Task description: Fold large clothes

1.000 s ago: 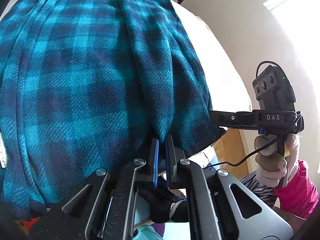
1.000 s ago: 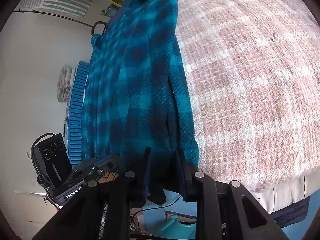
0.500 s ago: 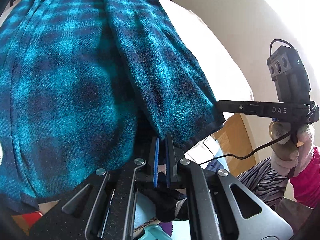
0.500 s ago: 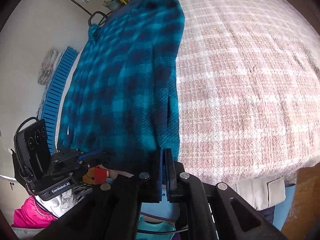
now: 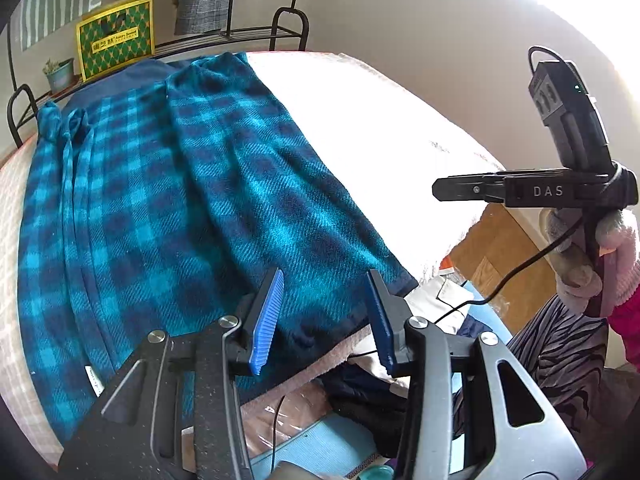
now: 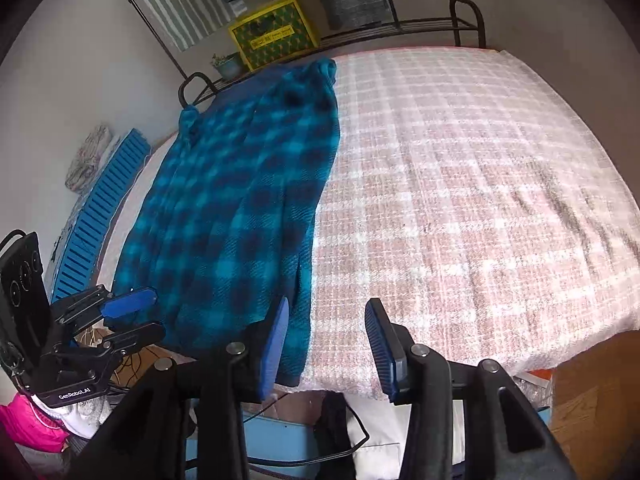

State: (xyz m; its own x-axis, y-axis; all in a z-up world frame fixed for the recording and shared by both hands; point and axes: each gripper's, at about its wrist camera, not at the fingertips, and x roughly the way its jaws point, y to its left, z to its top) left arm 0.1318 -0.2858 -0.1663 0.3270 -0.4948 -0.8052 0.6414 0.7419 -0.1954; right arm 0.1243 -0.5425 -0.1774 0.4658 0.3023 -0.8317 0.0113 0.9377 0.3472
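Pink-and-white checked bedding (image 6: pixel 460 200) covers the bed, with a black metal rack (image 6: pixel 400 24) and a yellow patterned box (image 6: pixel 274 32) against the wall at the far end. On the bedding lies the teal-and-navy plaid garment (image 5: pixel 168 200), spread flat in a long strip. Its long axis runs straight away from both grippers, from the near bed edge toward the rack, and one narrow end points at the yellow box while the other hangs just over the near edge.

The left gripper (image 5: pixel 324 320) hovers over that near end with its jaws spread wide and nothing between them; its blue pads (image 5: pixel 267 320) sit above the fabric, not closed on it. In its view the garment stretches ahead and to its left, and bare bedding lies to its right.

The right gripper (image 6: pixel 326 340) is likewise spread wide and holds nothing. Its left finger stands above the garment's right edge, its right finger above bare bedding, so the garment lies ahead and to its left. The left gripper shows at this view's lower left, beyond the garment's far side.
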